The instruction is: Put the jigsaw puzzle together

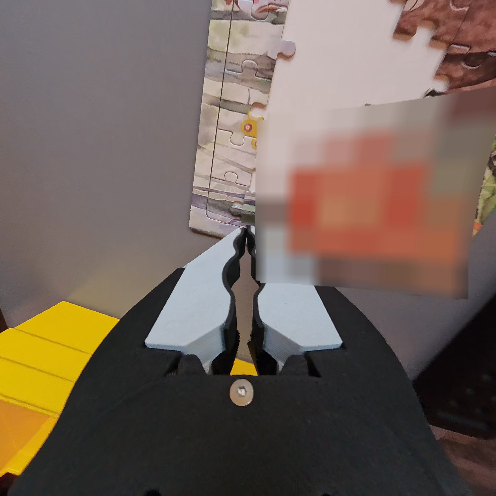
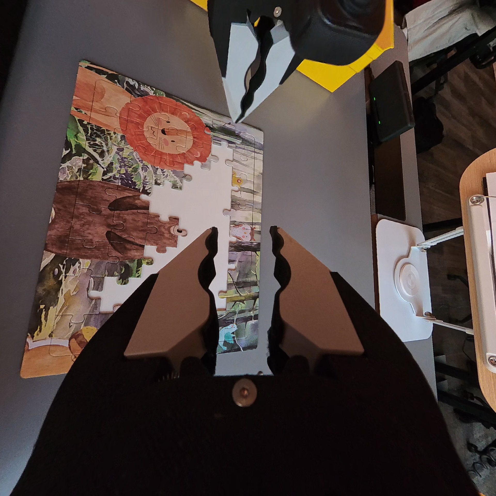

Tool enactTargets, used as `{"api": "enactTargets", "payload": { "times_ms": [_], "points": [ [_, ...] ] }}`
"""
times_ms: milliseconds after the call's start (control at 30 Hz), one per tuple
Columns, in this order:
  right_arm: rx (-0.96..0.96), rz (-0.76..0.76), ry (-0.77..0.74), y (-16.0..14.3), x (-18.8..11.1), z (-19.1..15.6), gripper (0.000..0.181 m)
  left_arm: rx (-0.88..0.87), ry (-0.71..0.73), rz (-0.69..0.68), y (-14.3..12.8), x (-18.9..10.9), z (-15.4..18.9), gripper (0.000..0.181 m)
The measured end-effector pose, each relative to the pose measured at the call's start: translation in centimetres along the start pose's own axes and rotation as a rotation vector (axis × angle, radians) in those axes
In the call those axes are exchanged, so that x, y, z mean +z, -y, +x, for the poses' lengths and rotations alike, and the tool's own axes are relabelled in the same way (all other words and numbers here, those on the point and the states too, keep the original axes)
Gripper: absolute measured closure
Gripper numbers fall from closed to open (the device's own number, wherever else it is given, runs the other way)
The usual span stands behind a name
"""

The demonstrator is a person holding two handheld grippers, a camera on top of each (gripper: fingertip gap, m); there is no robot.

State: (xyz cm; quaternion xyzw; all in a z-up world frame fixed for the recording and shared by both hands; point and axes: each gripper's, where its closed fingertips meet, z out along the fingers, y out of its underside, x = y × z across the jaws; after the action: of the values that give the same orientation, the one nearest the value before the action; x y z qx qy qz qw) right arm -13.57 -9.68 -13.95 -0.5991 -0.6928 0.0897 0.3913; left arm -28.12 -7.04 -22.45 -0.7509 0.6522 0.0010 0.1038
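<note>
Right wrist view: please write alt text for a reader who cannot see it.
A partly finished jigsaw puzzle with a lion and a bear lies on a grey table, a white gap running through its middle. The right tongs hang open above it; the left tongs, shut, point at its far corner.

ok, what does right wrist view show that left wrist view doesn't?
Right wrist only: the whole puzzle with lion and bear, the open right gripper, a white stand and a black device off to the side. Left wrist only: nothing of note. Both: the grey table, the puzzle's white unfilled gap, the shut left gripper.
</note>
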Motion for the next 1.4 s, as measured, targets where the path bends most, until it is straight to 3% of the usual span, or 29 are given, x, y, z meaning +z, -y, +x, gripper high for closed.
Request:
{"api": "enactTargets", "payload": {
  "times_ms": [167,400,1233,1400],
  "points": [
    [-0.005,0.001,0.000,0.1,0.0,-0.1,0.142,0.012,0.039,-0.082,-1.9,1.3,-0.2,0.181],
    [0.000,0.005,-0.003,0.1,-0.2,0.0,0.142,0.011,0.023,-0.086,-2.3,1.8,0.2,0.181],
    [0.003,-0.002,-0.003,-0.3,-0.2,0.1,0.143,0.054,0.063,-0.100,-2.3,1.7,-0.3,0.181],
    [0.002,0.004,-0.005,-0.2,-0.2,0.2,0.143,-0.020,0.076,-0.002,-0.8,1.0,-1.2,0.181]
  ]
}}
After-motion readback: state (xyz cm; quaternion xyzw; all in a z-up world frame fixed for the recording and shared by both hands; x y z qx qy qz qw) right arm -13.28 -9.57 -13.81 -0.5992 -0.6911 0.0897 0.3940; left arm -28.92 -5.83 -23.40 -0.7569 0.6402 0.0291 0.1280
